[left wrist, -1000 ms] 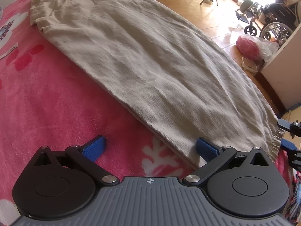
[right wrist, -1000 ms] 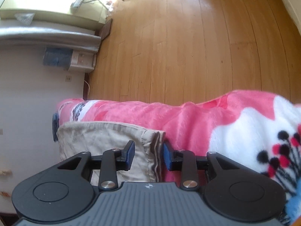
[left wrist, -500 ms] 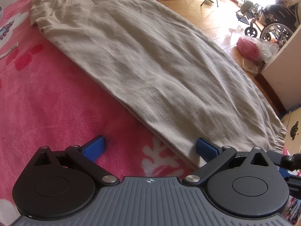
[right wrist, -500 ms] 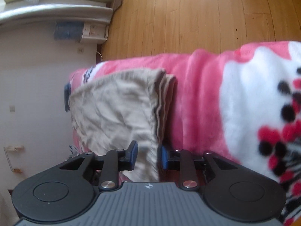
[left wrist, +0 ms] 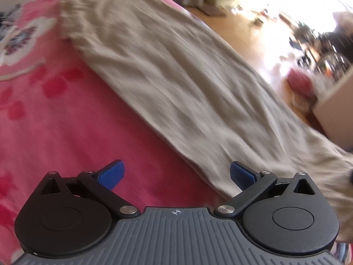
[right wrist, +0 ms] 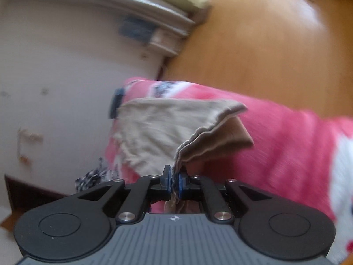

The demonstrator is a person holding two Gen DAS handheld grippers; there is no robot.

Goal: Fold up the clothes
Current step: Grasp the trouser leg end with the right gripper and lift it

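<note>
Beige cloth bunches between the closing jaws of the right gripper (right wrist: pixel 174 182), a thin pinch on the garment's (left wrist: pixel 176 84) corner that may slip as it lifts. Left gripper (left wrist: pixel 176 173) hangs spread above its near edge; the pink blanket (left wrist: pixel 55 121) could snag.

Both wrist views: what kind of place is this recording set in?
Probably a room at home, likely a bedroom: a pink blanket covers what looks like a bed, beige clothes lie on it, and a wooden floor surrounds it.
</note>
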